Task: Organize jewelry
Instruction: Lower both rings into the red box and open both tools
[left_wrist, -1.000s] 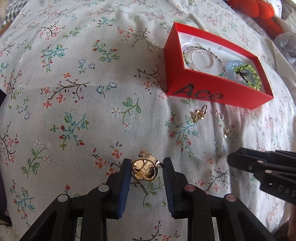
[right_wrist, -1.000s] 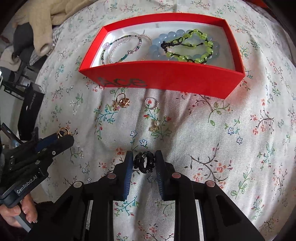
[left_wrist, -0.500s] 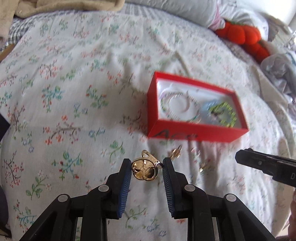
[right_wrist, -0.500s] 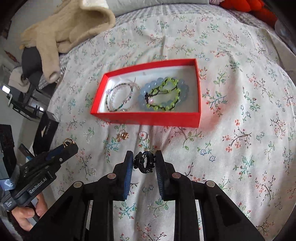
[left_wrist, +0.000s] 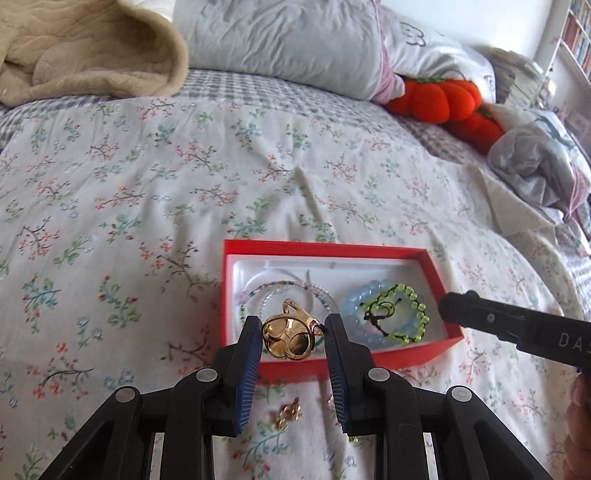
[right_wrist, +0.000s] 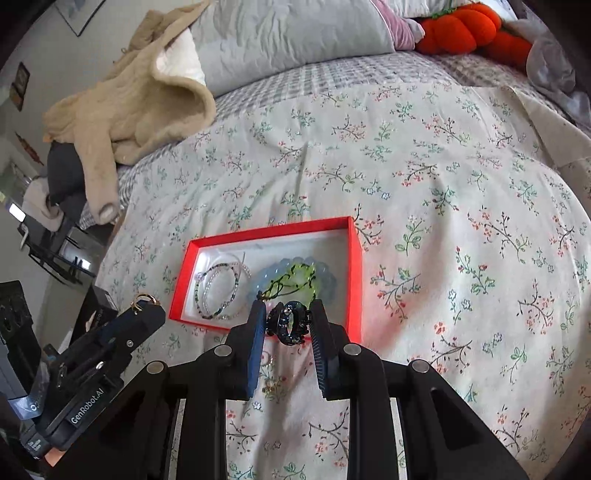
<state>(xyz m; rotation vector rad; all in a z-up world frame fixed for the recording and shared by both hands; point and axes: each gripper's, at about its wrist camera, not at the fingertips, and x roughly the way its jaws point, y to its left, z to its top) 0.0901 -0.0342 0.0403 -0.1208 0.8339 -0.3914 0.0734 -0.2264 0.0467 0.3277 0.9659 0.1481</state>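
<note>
On the floral bedspread (left_wrist: 147, 192) the red box (left_wrist: 332, 249) waits open for more jewelry. My left gripper (left_wrist: 293, 334) pinches a gold ring (left_wrist: 290, 336), my right gripper (right_wrist: 288, 323) what looks like a dark ring (right_wrist: 288, 323), both carried near the box's front wall. A second ago both hung lower, nearer the cloth.

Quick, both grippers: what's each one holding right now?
Left gripper: shut on gold ring.
Right gripper: shut on black ring.

Two rings (left_wrist: 290, 334) gripped; four bracelets (left_wrist: 395, 314) boxed, perhaps.
</note>
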